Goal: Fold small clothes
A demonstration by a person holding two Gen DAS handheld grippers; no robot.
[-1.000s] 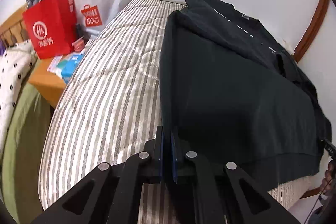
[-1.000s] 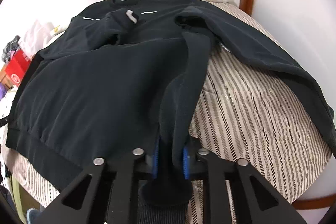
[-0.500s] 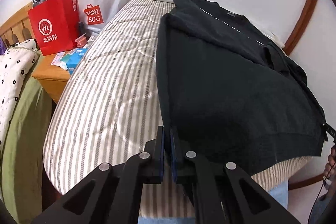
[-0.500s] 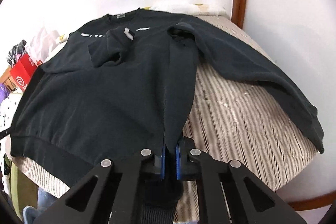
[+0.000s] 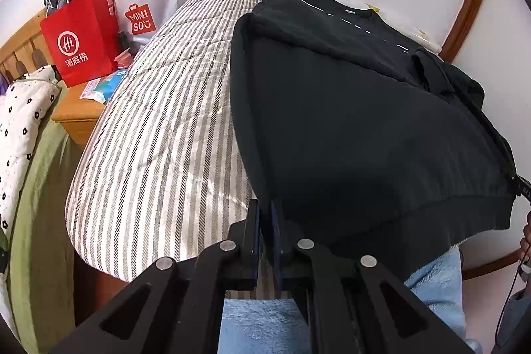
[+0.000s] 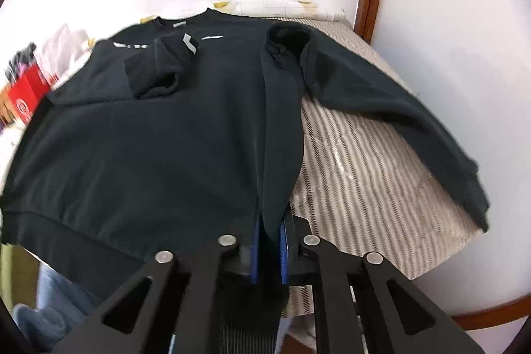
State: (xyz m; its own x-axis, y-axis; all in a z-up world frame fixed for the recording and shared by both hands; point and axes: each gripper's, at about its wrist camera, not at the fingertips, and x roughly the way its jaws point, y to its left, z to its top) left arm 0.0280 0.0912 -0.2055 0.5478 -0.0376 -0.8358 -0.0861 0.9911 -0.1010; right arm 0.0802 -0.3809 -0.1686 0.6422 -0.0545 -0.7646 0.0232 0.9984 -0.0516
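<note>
A black sweatshirt (image 5: pixel 365 121) lies spread on the striped mattress (image 5: pixel 166 138), its hem hanging past the near edge. My left gripper (image 5: pixel 265 221) is shut on the sweatshirt's left hem corner. My right gripper (image 6: pixel 270 238) is shut on the right hem corner of the sweatshirt (image 6: pixel 166 138), a fold of cloth rising from between the fingers. One sleeve (image 6: pixel 381 108) trails right across the mattress (image 6: pixel 365 188). The other sleeve (image 6: pixel 159 68) lies folded on the chest.
A red paper bag (image 5: pixel 83 35) and a white Miniso bag (image 5: pixel 146 5) stand on a wooden bedside table (image 5: pixel 83 111) at the left. A dotted quilt (image 5: pixel 20 121) lies at far left. Blue fleece-clad legs (image 5: pixel 265 320) are below the grippers. White walls border the bed.
Both grippers have pulled back toward the near edge of the bed with the hem, drawing the sweatshirt down the mattress until its hem hangs past the edge.
</note>
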